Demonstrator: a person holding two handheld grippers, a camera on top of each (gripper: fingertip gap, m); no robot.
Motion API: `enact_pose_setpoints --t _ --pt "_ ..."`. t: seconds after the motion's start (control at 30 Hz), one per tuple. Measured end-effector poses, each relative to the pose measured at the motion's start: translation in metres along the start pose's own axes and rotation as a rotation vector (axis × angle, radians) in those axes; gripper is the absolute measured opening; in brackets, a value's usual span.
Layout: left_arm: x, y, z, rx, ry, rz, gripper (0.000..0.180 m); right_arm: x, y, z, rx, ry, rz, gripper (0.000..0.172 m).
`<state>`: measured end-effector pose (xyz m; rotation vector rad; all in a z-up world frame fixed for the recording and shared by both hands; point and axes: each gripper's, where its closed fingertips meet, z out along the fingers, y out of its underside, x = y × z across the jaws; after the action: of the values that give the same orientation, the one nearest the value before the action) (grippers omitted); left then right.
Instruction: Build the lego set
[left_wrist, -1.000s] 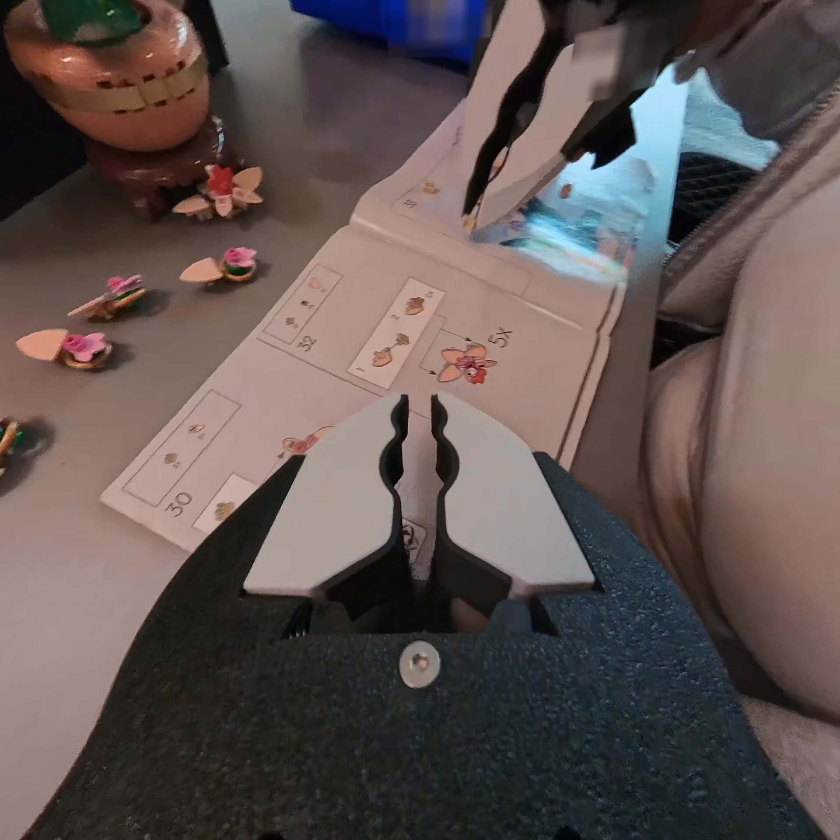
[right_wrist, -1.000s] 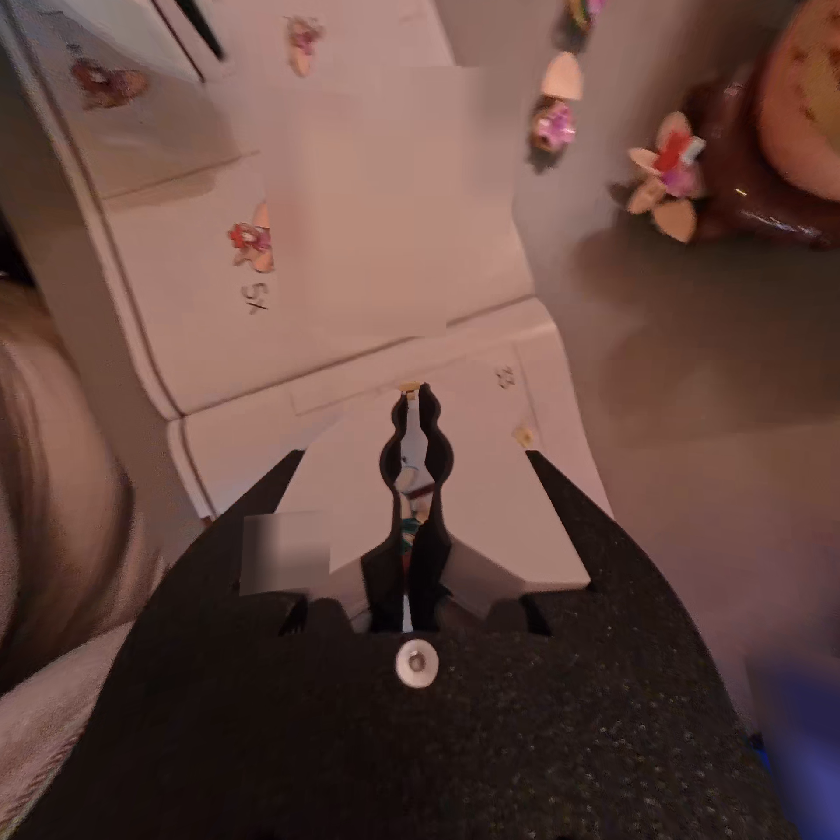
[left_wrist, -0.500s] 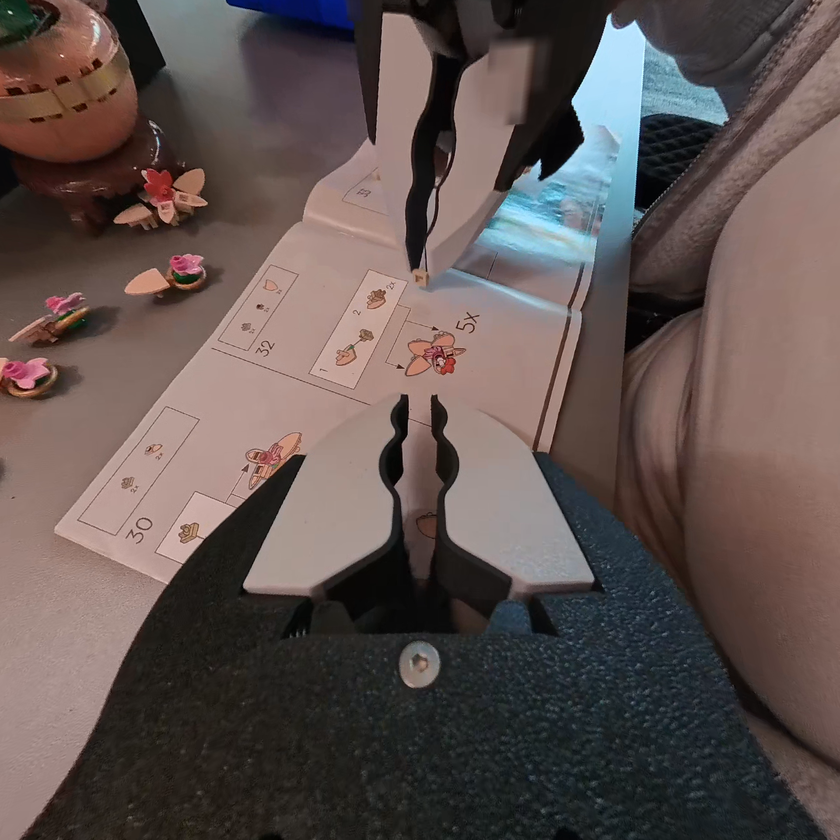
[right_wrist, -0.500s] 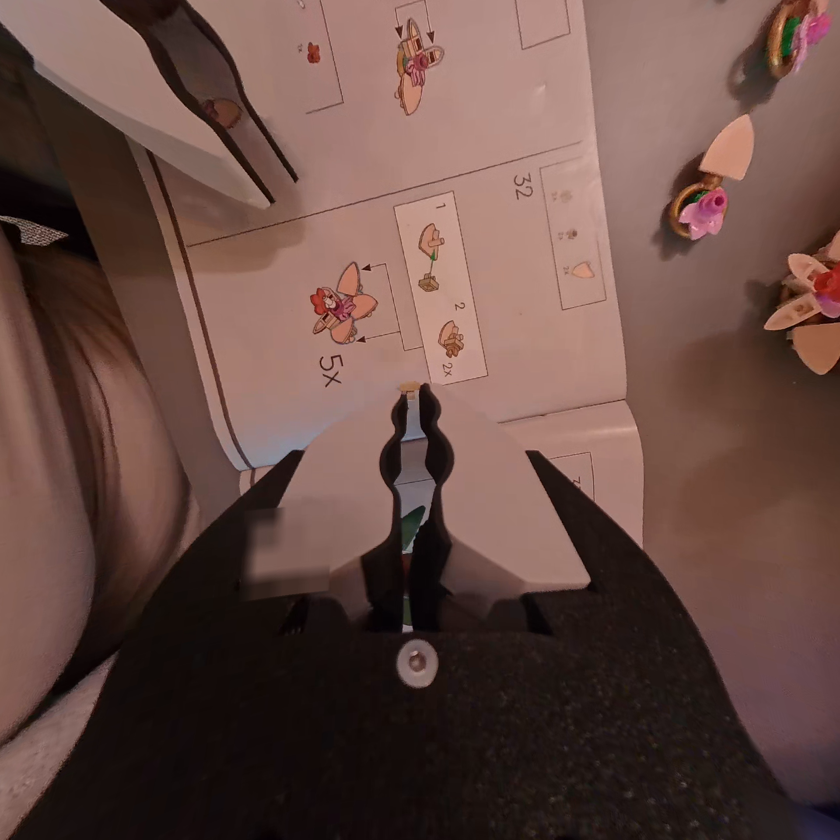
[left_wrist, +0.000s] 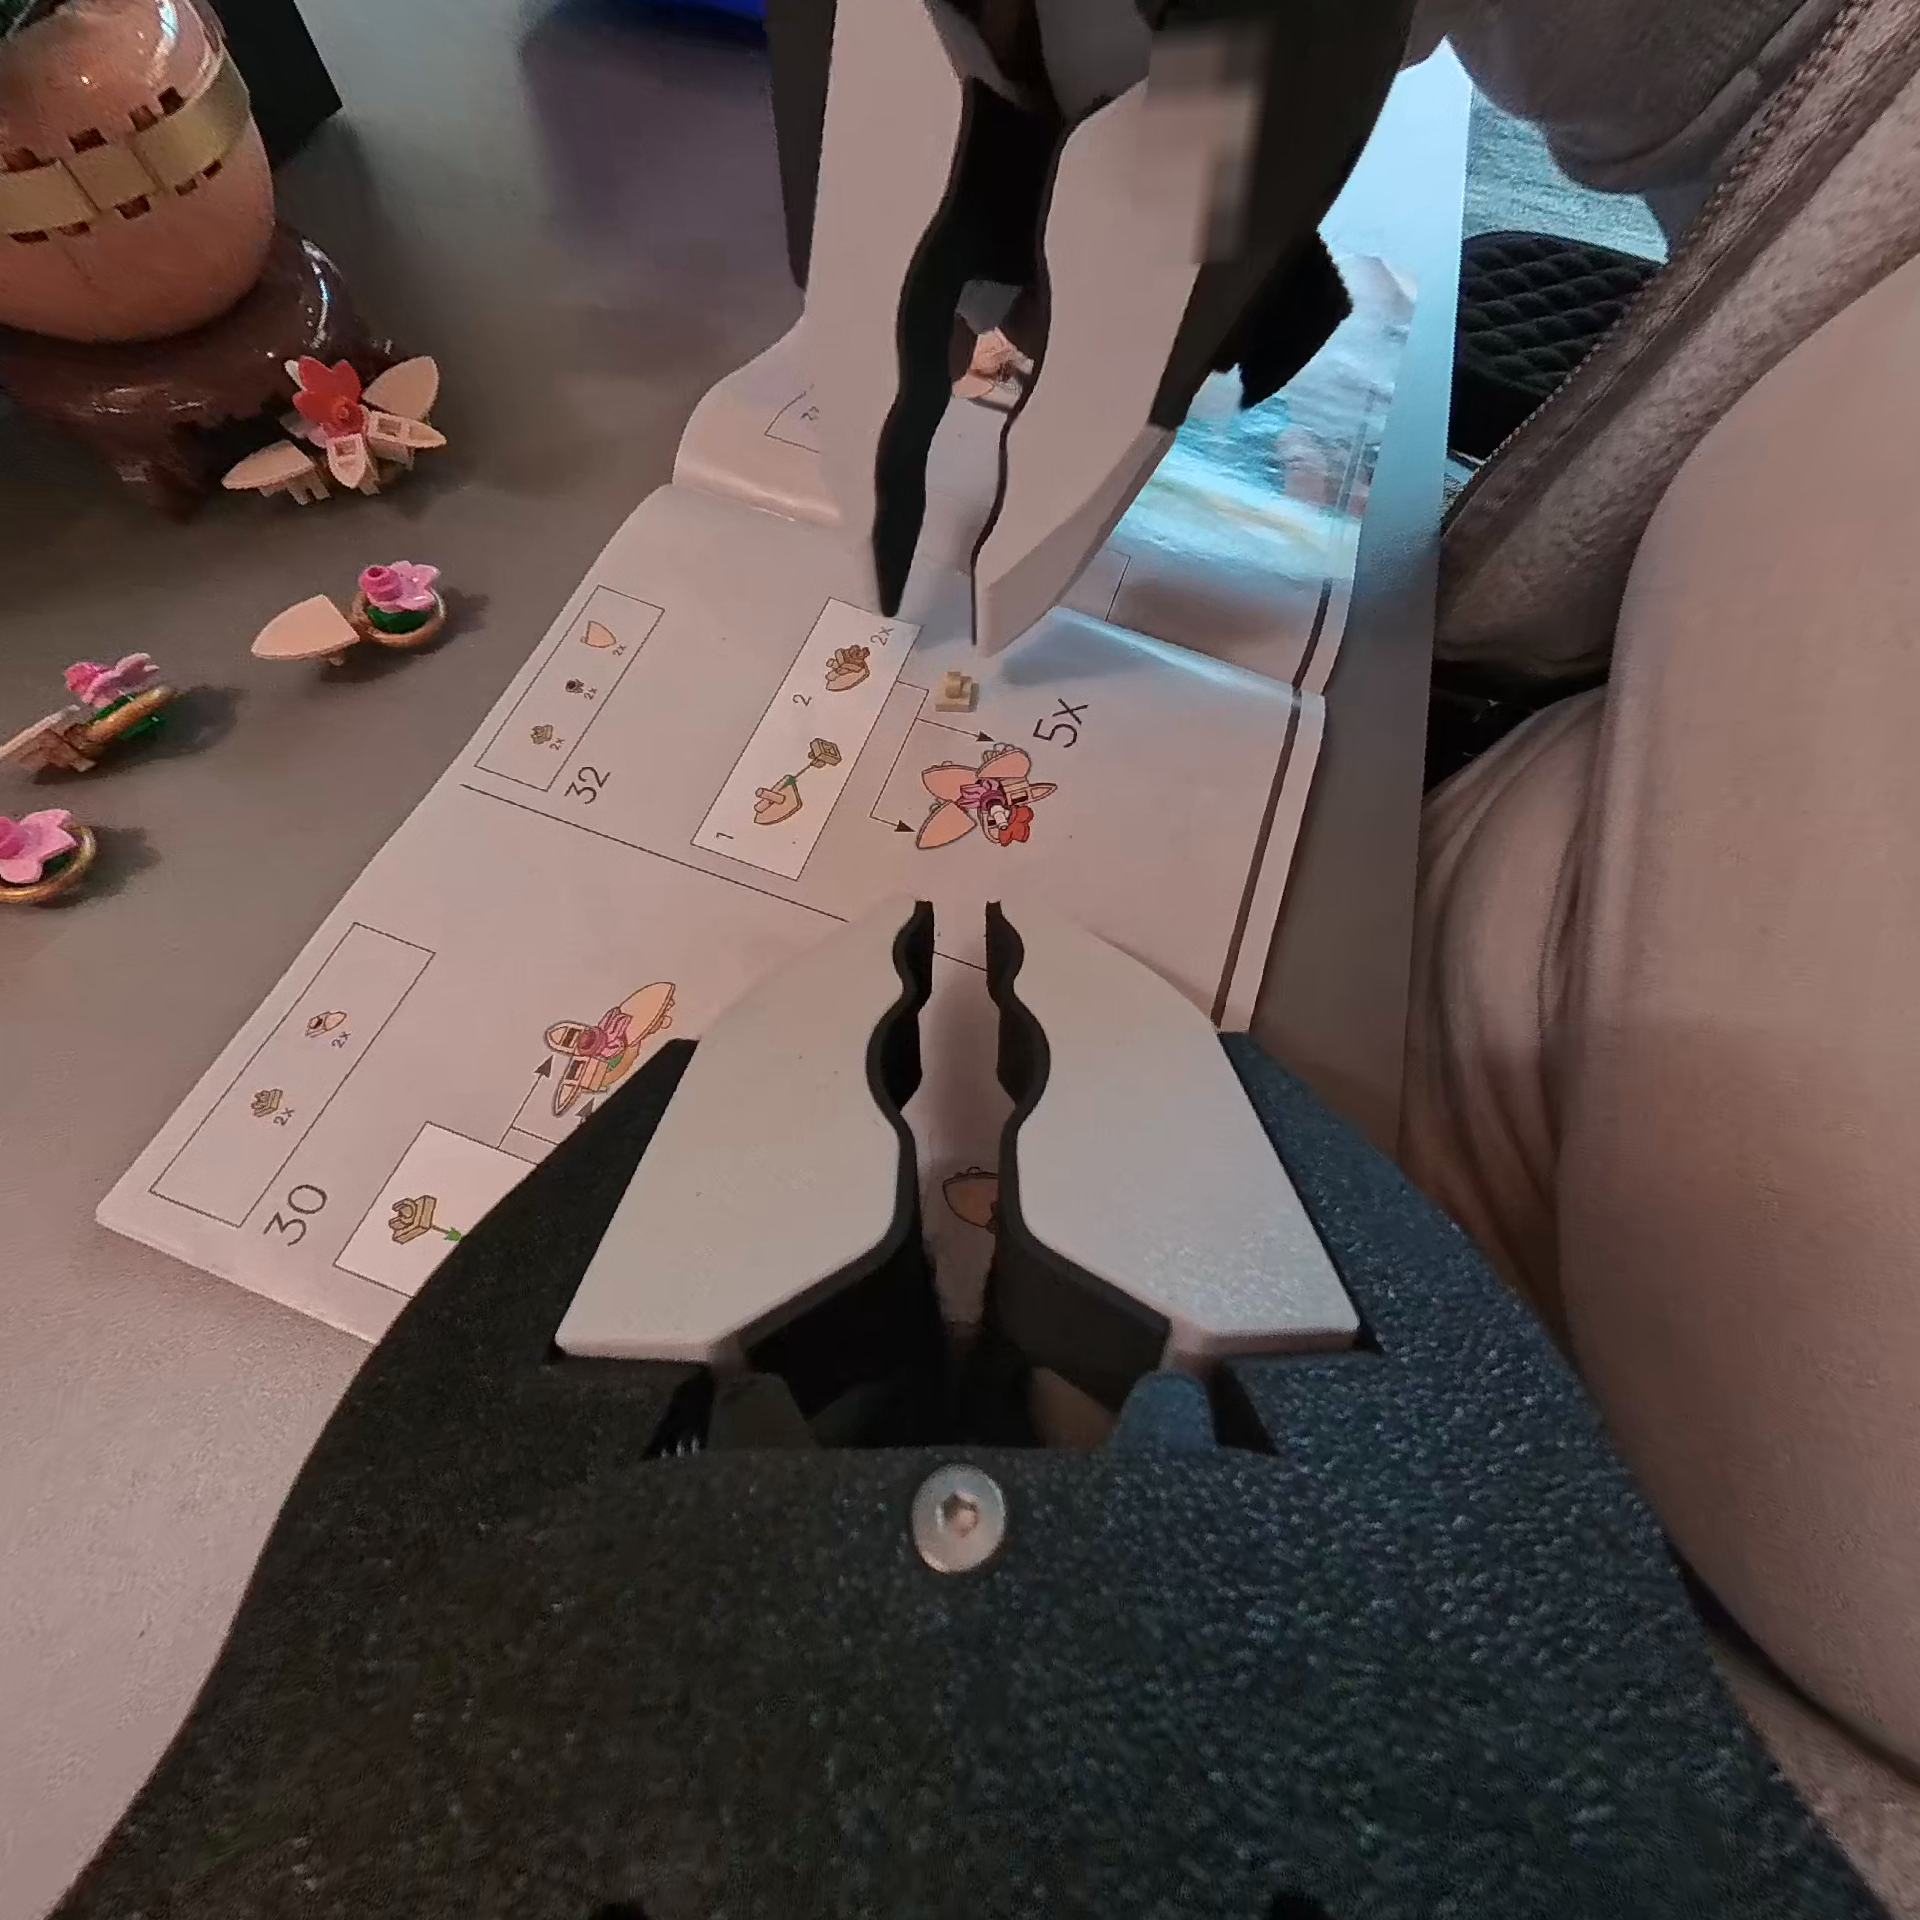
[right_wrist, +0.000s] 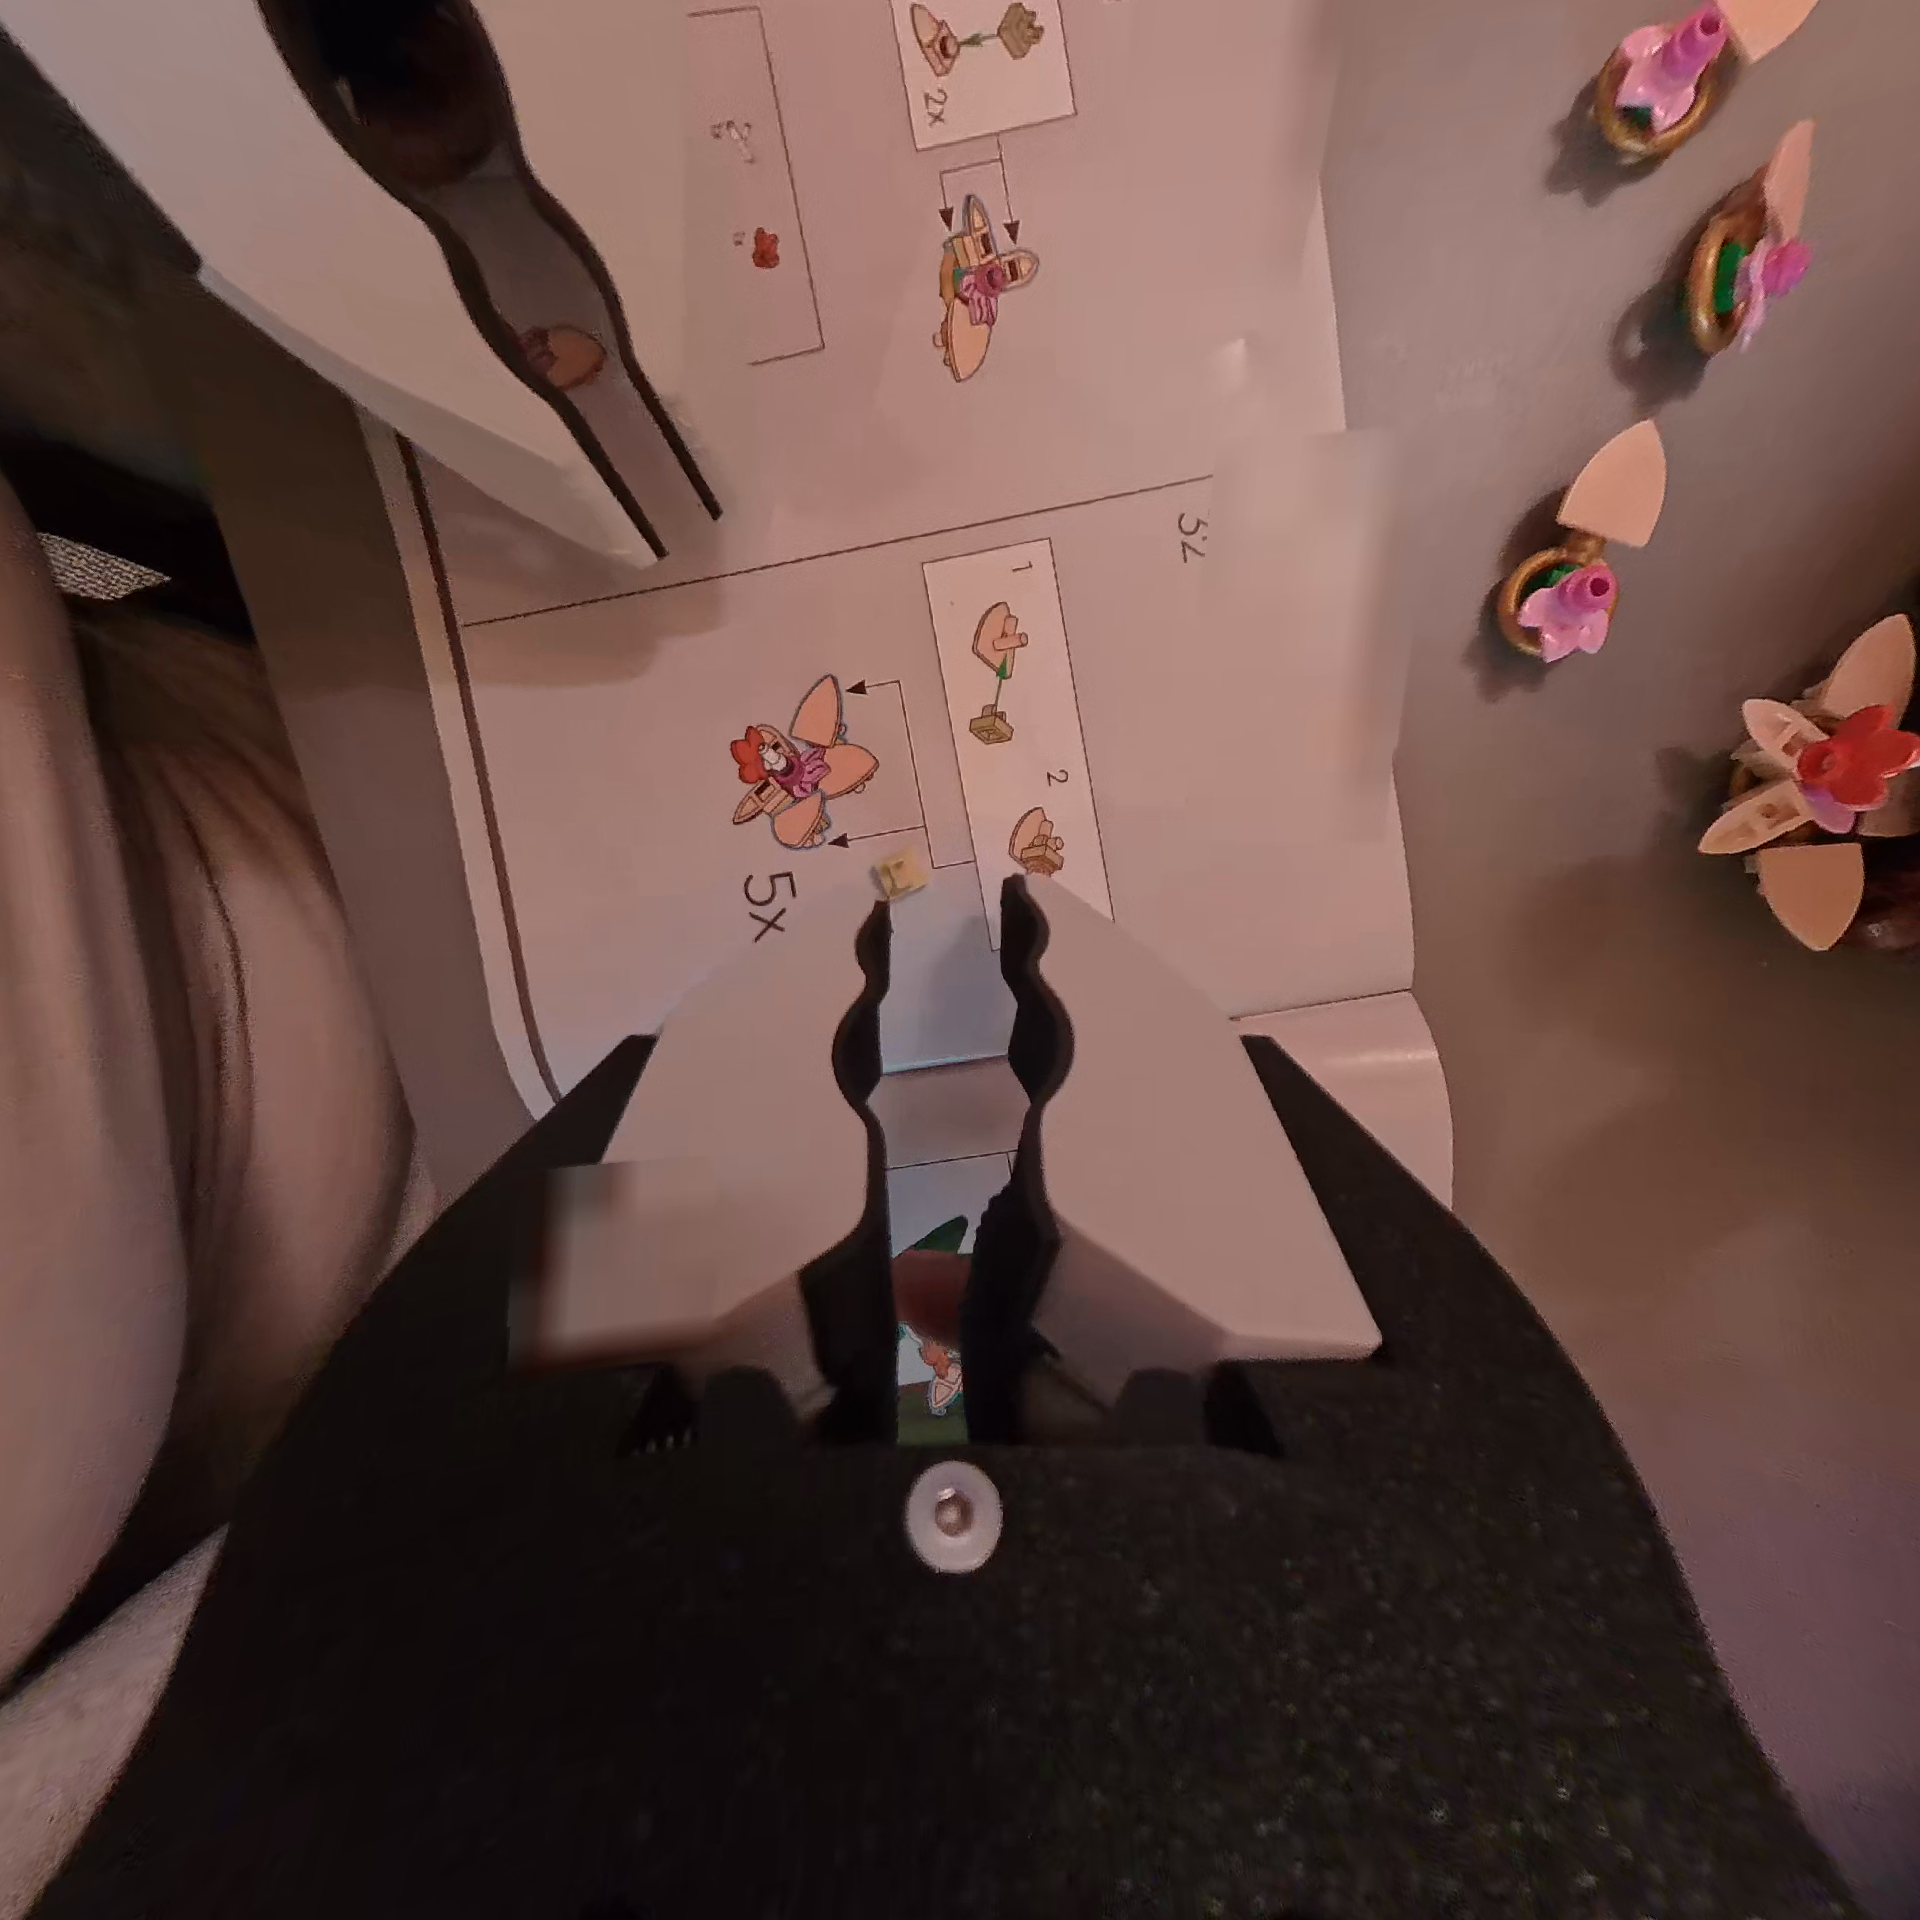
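A tiny tan brick piece (left_wrist: 956, 691) lies loose on the open instruction booklet (left_wrist: 520, 935). In the left wrist view my right gripper (left_wrist: 935, 618) hangs point-down just above and behind the piece, its jaws apart and not touching it. In the right wrist view the piece (right_wrist: 900, 871) lies just beyond the left fingertip of my right gripper (right_wrist: 940, 894), on the booklet (right_wrist: 623, 779). My left gripper (left_wrist: 951, 909) hovers low over the near page, slightly open, with only paper showing between its fingers. It also shows in the right wrist view (right_wrist: 686, 530) at the upper left.
A pink and gold brick-built vase (left_wrist: 114, 208) on a brown stand sits at the far left, with a red-centred flower (left_wrist: 332, 426) at its foot. Small pink flower assemblies (left_wrist: 400, 603) (left_wrist: 104, 707) (left_wrist: 36, 847) lie on the grey table left of the booklet. A person's beige clothing (left_wrist: 1714, 935) fills the right.
My right gripper held the tan piece at its fingertips, moved over the booklet's page, then opened; the piece now lies on the paper. My left gripper has stayed slightly open.
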<state>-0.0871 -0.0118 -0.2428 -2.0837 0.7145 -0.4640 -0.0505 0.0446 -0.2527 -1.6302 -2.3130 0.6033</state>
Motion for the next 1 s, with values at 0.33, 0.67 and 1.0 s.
enact_pose_setpoints --t 0.33,0.67,1.0 --pt "0.000 0.003 0.003 -0.028 -0.001 0.003 0.010 0.001 0.004 -0.018 0.167 0.045 0.030 0.006" --pt "-0.001 0.009 0.006 -0.072 -0.008 0.000 0.010 0.024 0.103 -0.080 0.090 0.297 0.290 0.007" --pt "-0.006 0.005 0.001 -0.073 -0.061 0.013 0.010 0.015 0.139 -0.072 0.005 0.306 0.307 0.010"
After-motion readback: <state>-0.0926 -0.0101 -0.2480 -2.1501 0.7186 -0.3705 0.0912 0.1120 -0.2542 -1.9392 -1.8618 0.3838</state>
